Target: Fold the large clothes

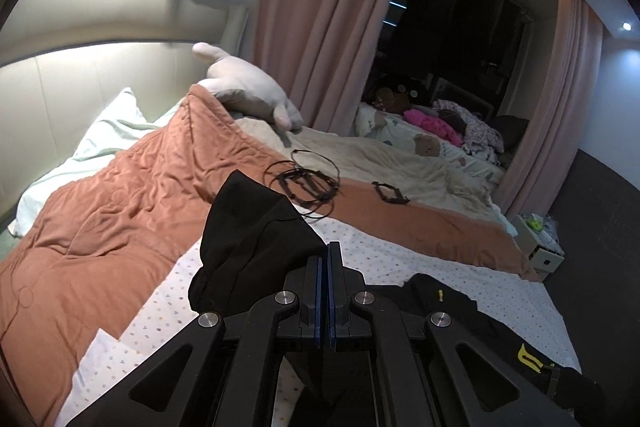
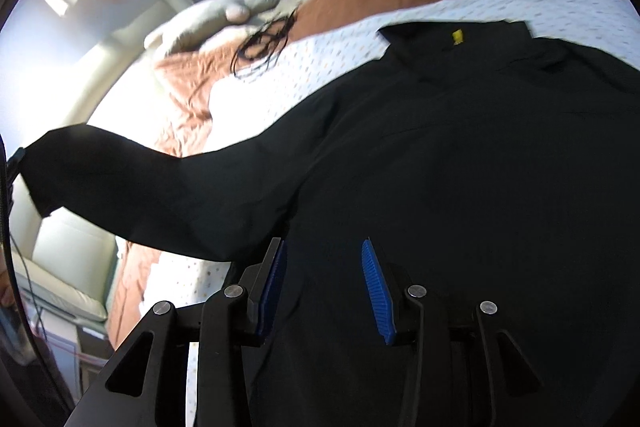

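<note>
A large black shirt (image 2: 460,147) with a yellow neck tag (image 2: 457,37) lies spread on the dotted white bedsheet (image 2: 340,39). My left gripper (image 1: 327,251) is shut on the end of its black sleeve (image 1: 256,227) and holds it lifted above the bed. In the right wrist view the same sleeve (image 2: 120,183) stretches out to the left edge. My right gripper (image 2: 324,259) is open and empty, hovering just above the shirt's body, its blue pads (image 2: 374,287) apart. The rest of the shirt (image 1: 480,323) shows at the lower right of the left wrist view.
An orange quilt (image 1: 120,207) lies bunched across the bed behind the shirt, with black cords (image 1: 308,183) and a small black frame (image 1: 390,193) on it. A white plush toy (image 1: 248,87), a pillow (image 1: 108,131), pink curtains (image 1: 320,7) and a bedside box (image 1: 540,243) are further off.
</note>
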Demonstrator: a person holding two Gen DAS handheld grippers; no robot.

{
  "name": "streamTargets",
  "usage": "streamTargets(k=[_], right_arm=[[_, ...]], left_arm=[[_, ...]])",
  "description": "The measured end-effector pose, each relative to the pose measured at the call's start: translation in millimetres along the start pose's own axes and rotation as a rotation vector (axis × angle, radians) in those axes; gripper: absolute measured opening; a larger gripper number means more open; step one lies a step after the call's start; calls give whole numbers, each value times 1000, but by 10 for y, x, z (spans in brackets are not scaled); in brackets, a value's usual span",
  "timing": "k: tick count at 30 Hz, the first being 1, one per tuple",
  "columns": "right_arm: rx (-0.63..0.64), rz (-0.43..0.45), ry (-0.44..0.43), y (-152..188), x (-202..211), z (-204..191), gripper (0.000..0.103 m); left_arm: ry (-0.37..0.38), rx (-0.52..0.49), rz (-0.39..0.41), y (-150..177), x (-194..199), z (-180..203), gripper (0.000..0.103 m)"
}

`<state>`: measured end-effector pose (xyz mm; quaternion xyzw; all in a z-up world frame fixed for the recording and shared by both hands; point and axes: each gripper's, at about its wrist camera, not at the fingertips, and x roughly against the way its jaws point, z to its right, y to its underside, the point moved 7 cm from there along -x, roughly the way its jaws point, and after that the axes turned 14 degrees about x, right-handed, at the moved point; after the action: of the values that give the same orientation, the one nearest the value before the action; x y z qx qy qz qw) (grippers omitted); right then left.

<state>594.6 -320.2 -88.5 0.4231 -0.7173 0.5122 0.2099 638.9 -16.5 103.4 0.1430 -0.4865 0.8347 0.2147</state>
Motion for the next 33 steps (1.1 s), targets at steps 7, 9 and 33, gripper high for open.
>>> streamTargets(k=[7, 9, 33], right_arm=[[-66, 80, 34, 158, 696, 392, 40], [-89, 100, 45, 208, 832, 486, 40], [-317, 113, 215, 934, 1580, 1890, 41]], left_arm=[[96, -69, -58, 288, -88, 733, 1], [119, -91, -77, 378, -119, 915, 1], [356, -251, -591, 2582, -875, 2521, 54]])
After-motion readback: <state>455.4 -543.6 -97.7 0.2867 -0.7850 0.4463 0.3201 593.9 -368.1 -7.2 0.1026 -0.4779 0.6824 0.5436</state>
